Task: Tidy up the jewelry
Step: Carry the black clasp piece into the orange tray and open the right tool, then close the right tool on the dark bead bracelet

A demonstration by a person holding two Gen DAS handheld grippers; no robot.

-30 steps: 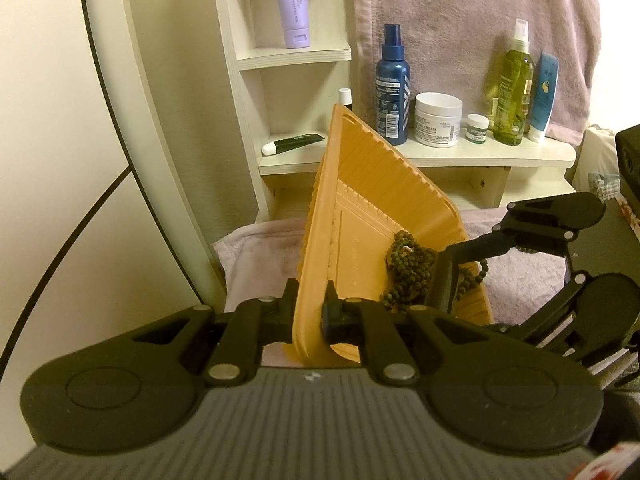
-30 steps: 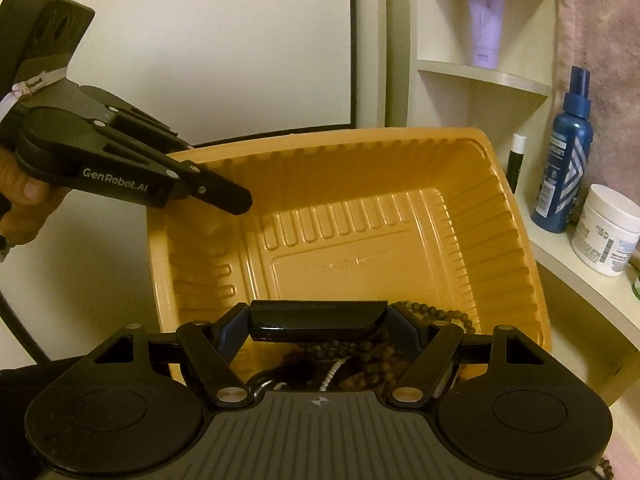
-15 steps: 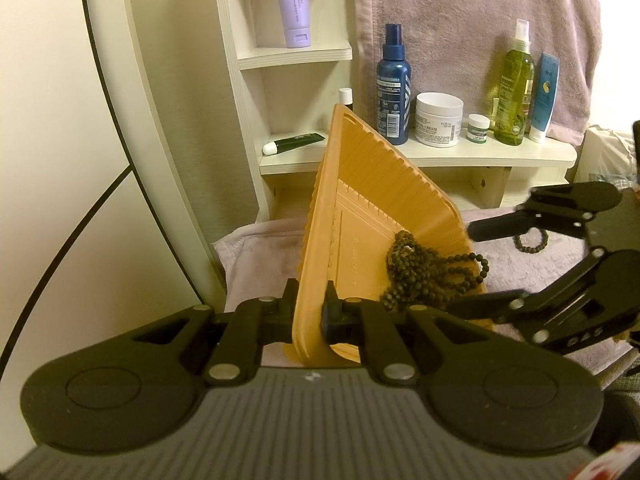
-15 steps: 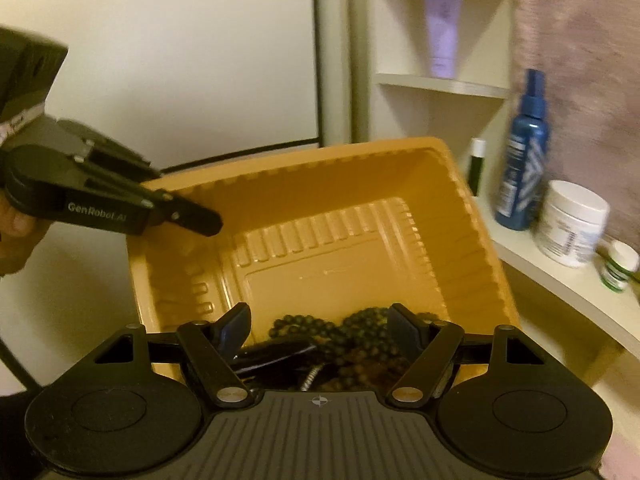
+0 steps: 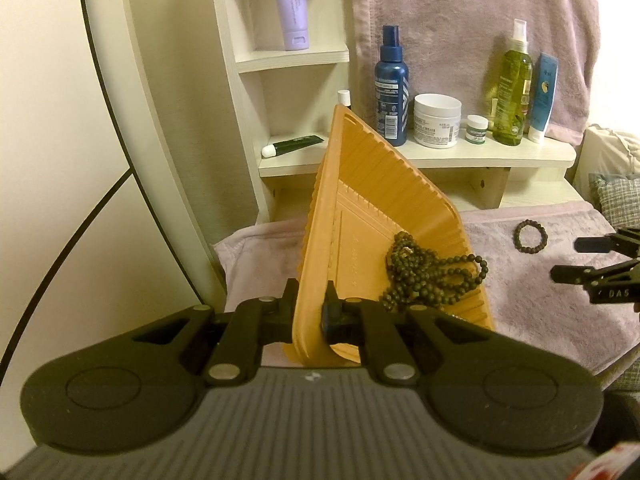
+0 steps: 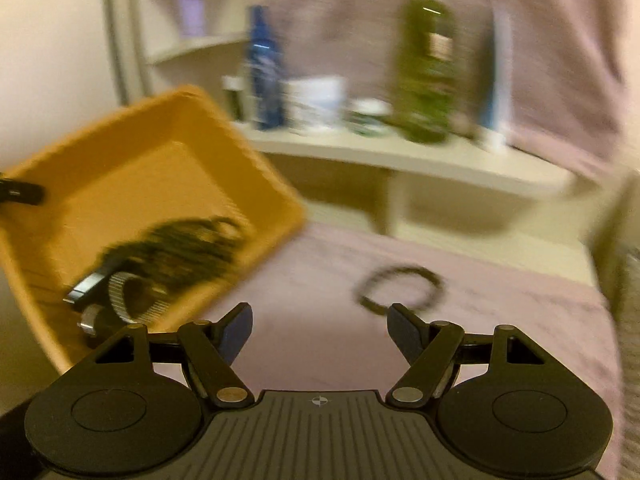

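Beads point(image 5: 432, 276) heap dark in orange tray point(image 5: 368, 200) pinched by left claw point(image 5: 310, 312); right claw point(image 6: 320, 330) gapes empty.

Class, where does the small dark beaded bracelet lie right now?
In both views, the small dark beaded bracelet lies flat on the pink towel, right of the tilted orange plastic tray.

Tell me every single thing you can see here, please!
tray: one, orange, tilted, clamped at its rim
bead necklaces: dark pile, inside tray
bracelet: one, dark beads, on towel
towel: pink, spread under tray
spray bottle: one, blue, on shelf
cream jar: one, white, on shelf
oil bottle: one, green, on shelf
tube: one, lilac, upper shelf
left gripper: shut on tray
right gripper: open, empty, near bracelet
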